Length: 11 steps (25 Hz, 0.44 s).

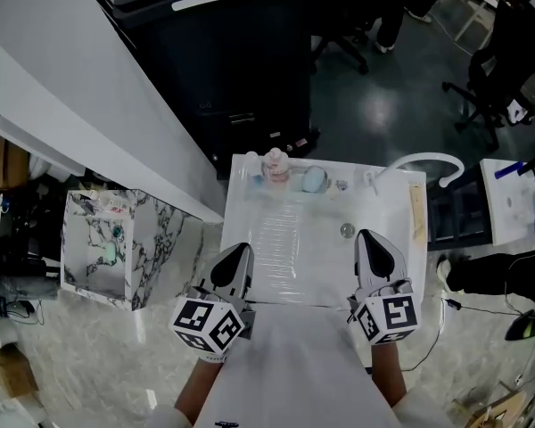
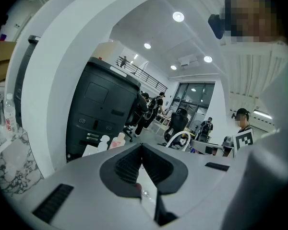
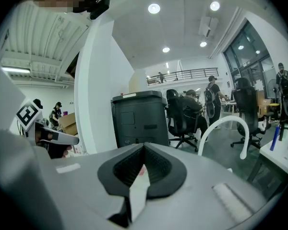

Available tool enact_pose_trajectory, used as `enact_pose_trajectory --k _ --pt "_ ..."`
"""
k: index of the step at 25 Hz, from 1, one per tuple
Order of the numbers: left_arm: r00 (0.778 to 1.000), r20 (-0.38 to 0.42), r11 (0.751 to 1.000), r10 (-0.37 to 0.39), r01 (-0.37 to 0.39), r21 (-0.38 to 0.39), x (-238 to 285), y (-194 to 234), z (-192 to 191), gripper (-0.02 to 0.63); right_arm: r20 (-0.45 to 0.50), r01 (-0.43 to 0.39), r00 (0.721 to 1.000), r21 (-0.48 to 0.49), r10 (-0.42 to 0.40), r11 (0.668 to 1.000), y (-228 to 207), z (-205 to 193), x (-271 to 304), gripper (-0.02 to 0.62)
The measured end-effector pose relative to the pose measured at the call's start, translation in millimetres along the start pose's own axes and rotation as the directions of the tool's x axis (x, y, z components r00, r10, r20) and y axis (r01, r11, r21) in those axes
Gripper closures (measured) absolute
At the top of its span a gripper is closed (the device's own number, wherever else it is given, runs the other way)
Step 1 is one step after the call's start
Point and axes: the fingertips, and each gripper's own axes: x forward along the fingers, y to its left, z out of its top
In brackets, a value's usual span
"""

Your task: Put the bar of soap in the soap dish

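left hand-held gripper (image 1: 239, 259) and right hand-held gripper (image 1: 372, 246) clenched, empty, at sink (image 1: 294, 239) front; blue oval (image 1: 313, 178) (dish?) at far end, soap unclear: fits pre-reach or finished.

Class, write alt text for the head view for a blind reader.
The left gripper and right gripper, both shut and empty, are held over the near edge of a white sink. At its far rim sit a pinkish bottle and a pale blue object; a curved white tap rises at right.

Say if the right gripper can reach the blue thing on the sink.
Probably yes: only bare sink lies between the right gripper and the blue thing, though its jaws are shut.
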Motion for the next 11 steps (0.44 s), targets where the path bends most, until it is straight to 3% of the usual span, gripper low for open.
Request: enact_pose_trajectory --k 11 --pt "1.0 0.007 1.0 -0.005 0.005 0.0 3.3 -5.2 0.5 0.597 -0.002 0.002 1.0 -0.006 -0.002 1.0 -2.8 0.3 1.5 0.583"
